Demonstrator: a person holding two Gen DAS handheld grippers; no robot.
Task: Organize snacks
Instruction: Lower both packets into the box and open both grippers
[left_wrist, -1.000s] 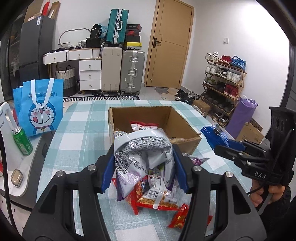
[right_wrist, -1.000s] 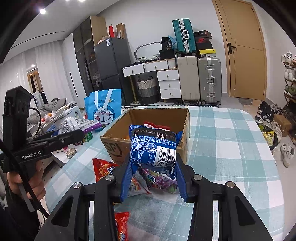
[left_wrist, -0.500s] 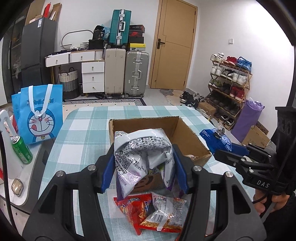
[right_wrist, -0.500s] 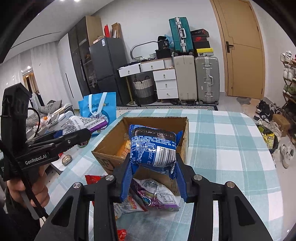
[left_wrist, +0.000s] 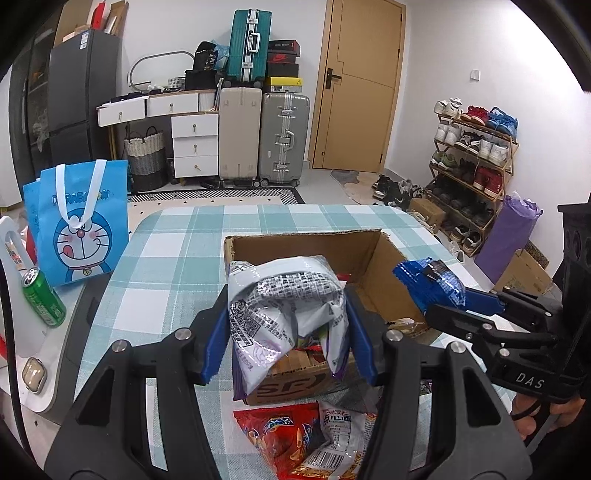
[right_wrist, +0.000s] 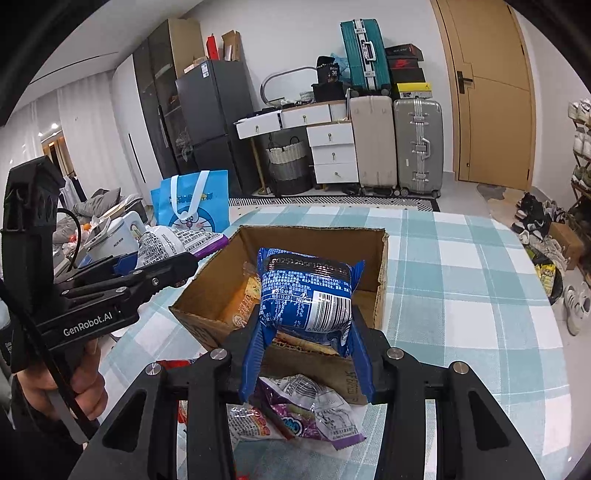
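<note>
Snacks fill both your claws: your left gripper (left_wrist: 288, 332) is clamped on a silver bag (left_wrist: 284, 306), your right gripper (right_wrist: 306, 339) on a blue bag (right_wrist: 304, 291), both held level, seemingly over the cardboard box's (right_wrist: 373, 266) near edge on the checked table (right_wrist: 461, 280).

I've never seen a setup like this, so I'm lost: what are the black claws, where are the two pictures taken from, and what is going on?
No robot here: a person holds a two-finger gripper in each hand, with a camera on each looking along its fingers. One picture is from the left gripper, shut on a silver packet. The other is from the right gripper, shut on a blue packet. Each view also shows the other gripper from the side. Both packets hang by a cardboard box on a checked table; the box already has snacks in it. More packets, one red and one purple, lie in front of the box.
</note>
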